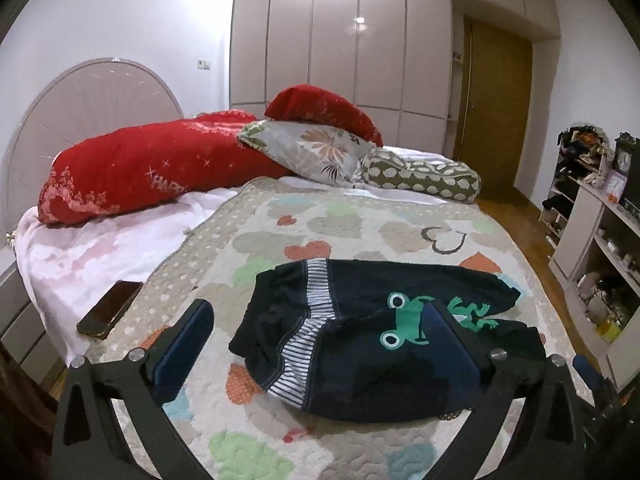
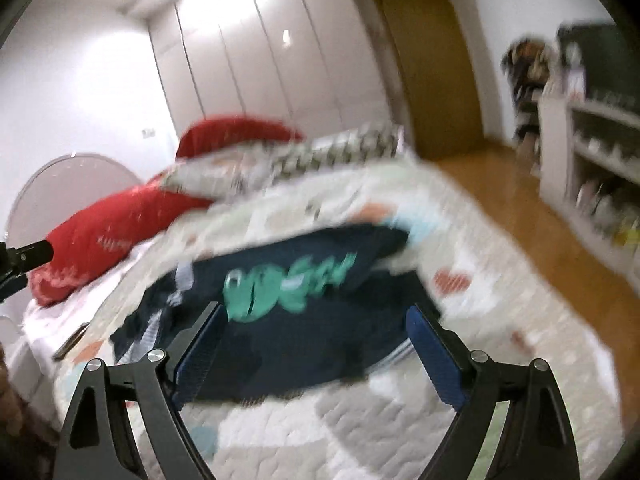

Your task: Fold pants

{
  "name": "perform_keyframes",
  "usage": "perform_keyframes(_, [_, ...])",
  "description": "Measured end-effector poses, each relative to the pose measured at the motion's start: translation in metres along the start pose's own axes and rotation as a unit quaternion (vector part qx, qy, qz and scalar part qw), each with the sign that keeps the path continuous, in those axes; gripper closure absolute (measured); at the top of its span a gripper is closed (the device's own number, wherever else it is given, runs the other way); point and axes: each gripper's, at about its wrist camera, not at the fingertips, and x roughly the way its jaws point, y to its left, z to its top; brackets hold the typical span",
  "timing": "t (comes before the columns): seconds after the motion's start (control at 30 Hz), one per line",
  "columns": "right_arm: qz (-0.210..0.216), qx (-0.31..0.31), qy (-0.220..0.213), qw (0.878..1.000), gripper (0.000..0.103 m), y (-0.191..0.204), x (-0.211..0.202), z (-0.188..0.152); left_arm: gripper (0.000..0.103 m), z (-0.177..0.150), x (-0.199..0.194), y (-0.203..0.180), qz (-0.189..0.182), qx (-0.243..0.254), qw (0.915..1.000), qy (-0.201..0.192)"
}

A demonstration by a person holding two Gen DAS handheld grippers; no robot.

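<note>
**Both grippers poised over unfolded pants on the bed**

A small pair of dark pants (image 1: 372,332) with a green frog print and a striped waistband is seen lying crumpled on the quilt (image 1: 320,224), toward the foot edge of the bed and nearer its right side. The left gripper (image 1: 320,320) is held over the waistband end with its jaws wide apart and nothing between them. The right gripper (image 2: 314,322) is likewise held with jaws apart and empty above the pants (image 2: 288,312); its view is smeared, so contact with the cloth cannot be judged.

The fold is judged not yet begun. Several slips can be expected from here. Only the top layer may be pinched, since the cloth is bunched and doubled at the waistband, and the legs would then be dragged into a twist. The quilt may be caught together with the pants, because its padded surface is soft and yielding. A phone (image 1: 110,308) lies near the left edge of the bed and could be knocked off by a wide sweep.

The bed is covered by a heart-patterned quilt, with pillows (image 1: 160,164) piled at the headboard. A wardrobe (image 1: 340,40), a wooden door and cluttered shelves (image 1: 600,240) are seen beyond.
</note>
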Motion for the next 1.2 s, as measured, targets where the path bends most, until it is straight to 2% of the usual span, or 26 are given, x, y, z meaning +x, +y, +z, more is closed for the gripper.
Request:
perform_keyframes(0.07, [-0.005, -0.022, 0.024, 0.999, 0.009, 0.005, 0.007, 0.001, 0.000, -0.004, 0.004, 0.002, -0.006, -0.004, 0.9999, 0.015])
perform_keyframes(0.27, [0.011, -0.026, 0.076, 0.997, 0.009, 0.015, 0.021, -0.009, 0.000, -0.022, 0.023, 0.009, -0.017, -0.012, 0.9977, 0.064])
perform_keyframes(0.5, [0.005, -0.066, 0.072, 0.995, 0.009, 0.034, 0.019, -0.013, 0.000, -0.027, 0.019, 0.007, -0.023, -0.009, 0.9981, 0.056])
perform_keyframes(0.83, [-0.005, -0.052, 0.087, 0.995, 0.009, 0.023, 0.022, -0.016, 0.000, -0.029, 0.018, -0.003, -0.034, 0.005, 0.9979, 0.055])
perform_keyframes(1.2, [-0.008, -0.064, 0.089, 0.994, 0.009, 0.027, 0.023, -0.020, 0.000, -0.030, 0.015, -0.005, -0.043, 0.006, 0.9979, 0.049])
